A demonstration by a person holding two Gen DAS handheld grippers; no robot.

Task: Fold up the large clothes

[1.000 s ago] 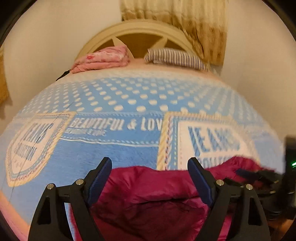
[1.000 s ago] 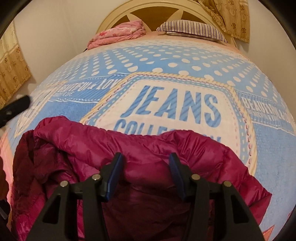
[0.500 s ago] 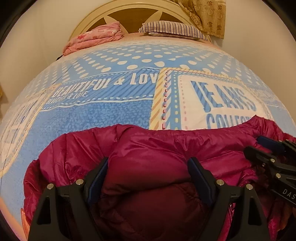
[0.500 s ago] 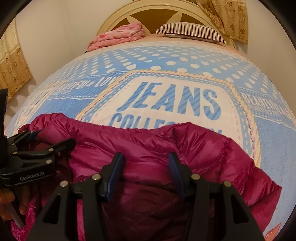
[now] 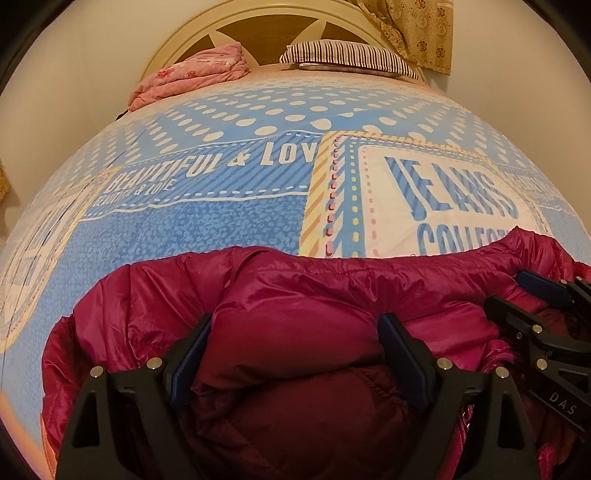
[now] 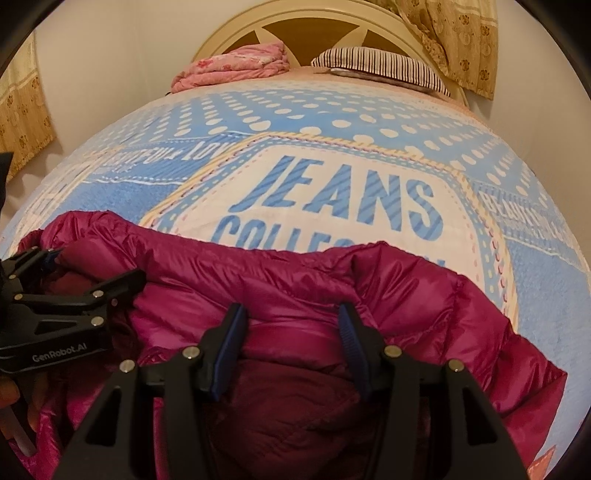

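Magenta puffer jacket lies bunched at the bed's near edge, on the blue blanket. L gripper spread wide, jaws just been opening, a jacket fold bulging between the 2 pads; grip can't be told. R gripper, at 3 o'clock of L, half-spread, fabric between, pinch unclear. Pillow at 12.

cream headboard, patterned curtains

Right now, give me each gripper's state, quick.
Left gripper: closed on a thick fold of the jacket.
Right gripper: closed on the jacket too.
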